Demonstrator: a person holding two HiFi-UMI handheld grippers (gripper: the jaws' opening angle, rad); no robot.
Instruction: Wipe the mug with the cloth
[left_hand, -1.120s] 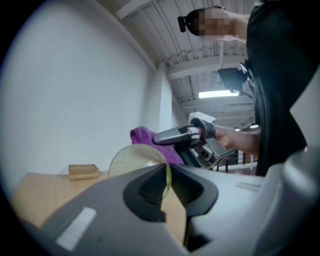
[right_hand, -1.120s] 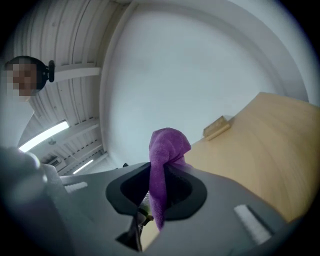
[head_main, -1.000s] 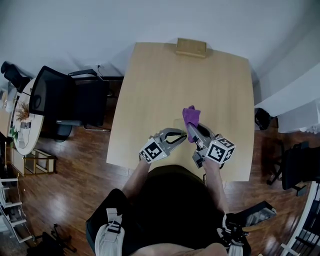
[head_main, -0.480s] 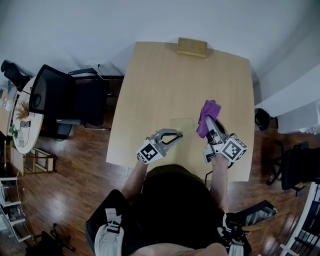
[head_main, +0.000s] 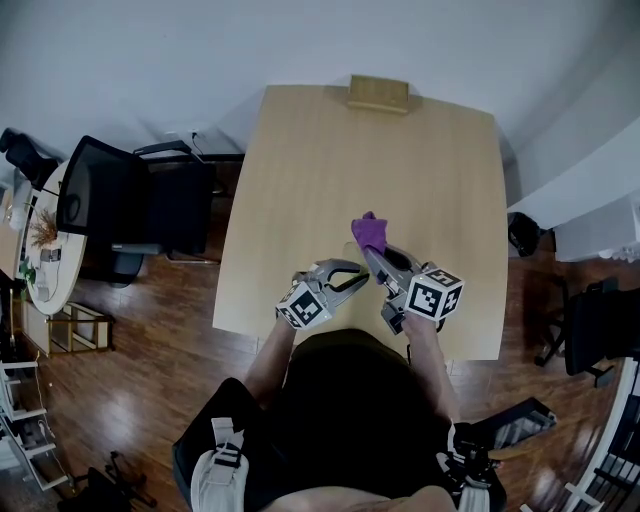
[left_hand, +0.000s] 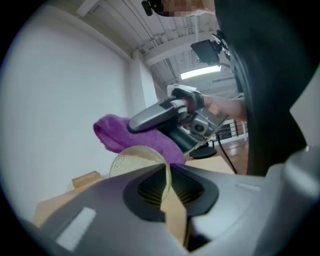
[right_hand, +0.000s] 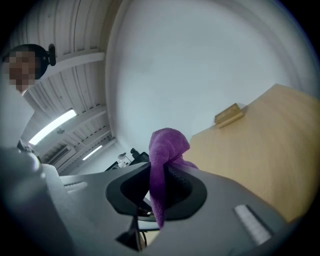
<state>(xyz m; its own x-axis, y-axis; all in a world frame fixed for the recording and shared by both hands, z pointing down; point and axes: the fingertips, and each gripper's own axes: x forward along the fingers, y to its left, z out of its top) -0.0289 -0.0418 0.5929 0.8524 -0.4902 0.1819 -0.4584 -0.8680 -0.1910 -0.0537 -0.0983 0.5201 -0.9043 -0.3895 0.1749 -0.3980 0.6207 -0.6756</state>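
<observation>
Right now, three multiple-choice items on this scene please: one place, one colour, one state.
1. Where is the small rectangular wooden block?
A) at the far edge of the light wooden table
B) between the two grippers
C) on the floor

2. What colour is the fuzzy cloth in the right gripper?
A) white
B) purple
C) green

3. What state is the left gripper in?
A) open and empty
B) shut on the wall of the pale cream mug
C) shut on the cloth

Answers:
1. A, the head view shows it at the table edge farthest from the person.
2. B, it is purple in all three views.
3. B, the left gripper view shows the mug's thin wall pinched between the pads.
</observation>
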